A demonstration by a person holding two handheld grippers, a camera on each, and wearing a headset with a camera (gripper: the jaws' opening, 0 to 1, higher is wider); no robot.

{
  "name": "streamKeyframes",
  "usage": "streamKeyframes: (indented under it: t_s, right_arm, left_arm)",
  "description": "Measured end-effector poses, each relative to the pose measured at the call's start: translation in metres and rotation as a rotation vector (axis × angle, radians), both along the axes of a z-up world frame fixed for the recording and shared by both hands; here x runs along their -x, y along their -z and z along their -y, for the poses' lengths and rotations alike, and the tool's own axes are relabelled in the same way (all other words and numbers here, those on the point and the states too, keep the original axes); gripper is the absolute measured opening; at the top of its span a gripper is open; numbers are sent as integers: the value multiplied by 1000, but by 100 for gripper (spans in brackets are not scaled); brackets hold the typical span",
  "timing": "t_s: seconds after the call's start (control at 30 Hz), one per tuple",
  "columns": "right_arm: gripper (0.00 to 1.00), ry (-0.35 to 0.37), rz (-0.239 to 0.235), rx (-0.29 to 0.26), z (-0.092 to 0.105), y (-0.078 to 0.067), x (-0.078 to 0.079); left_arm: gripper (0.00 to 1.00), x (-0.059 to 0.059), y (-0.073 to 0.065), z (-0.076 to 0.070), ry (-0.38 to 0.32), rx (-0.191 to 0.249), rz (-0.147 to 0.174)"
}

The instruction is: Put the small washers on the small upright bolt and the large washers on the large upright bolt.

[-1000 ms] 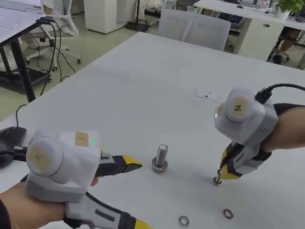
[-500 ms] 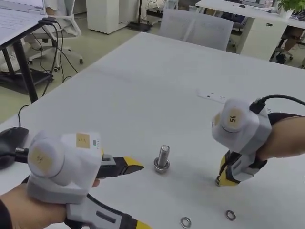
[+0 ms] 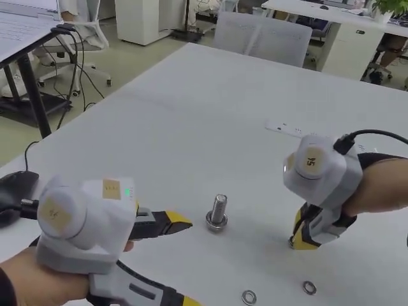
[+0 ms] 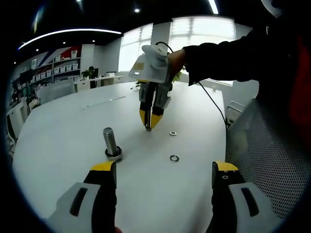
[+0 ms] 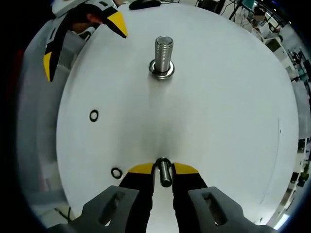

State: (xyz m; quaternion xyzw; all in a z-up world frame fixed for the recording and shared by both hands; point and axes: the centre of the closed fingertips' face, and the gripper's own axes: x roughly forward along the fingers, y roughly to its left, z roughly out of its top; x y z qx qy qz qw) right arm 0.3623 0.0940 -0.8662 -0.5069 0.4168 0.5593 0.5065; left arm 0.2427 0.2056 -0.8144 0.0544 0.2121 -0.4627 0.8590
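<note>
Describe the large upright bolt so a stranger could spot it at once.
On the white table, look between the left hand-held gripper and the right hand-held gripper. The large bolt stands free there, thick, threaded and ringed at its foot, unlike the thin small bolt between the right one's jaws.

Office: desks (image 3: 287, 7), swivel chair (image 3: 86, 35), potted plant (image 3: 387, 6)

The large bolt (image 3: 218, 210) is shiny threaded metal, the table (image 3: 191, 121) smooth, matt.
</note>
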Motion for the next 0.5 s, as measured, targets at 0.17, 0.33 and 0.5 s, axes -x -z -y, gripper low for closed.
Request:
streamKeyframes:
  t_s: [0.17, 0.33, 0.5]
  right_arm:
    - [17, 0, 2, -9, -2, -1, 0]
    - [18, 6, 10, -16, -1, -5, -2]
    - [22, 23, 17, -27, 4, -9, -2]
  left_arm:
    - [80, 0, 0, 0, -1, -2, 1]
    - [80, -1, 1, 0, -2, -1, 0]
    - [80, 0, 1, 1, 1, -1, -3]
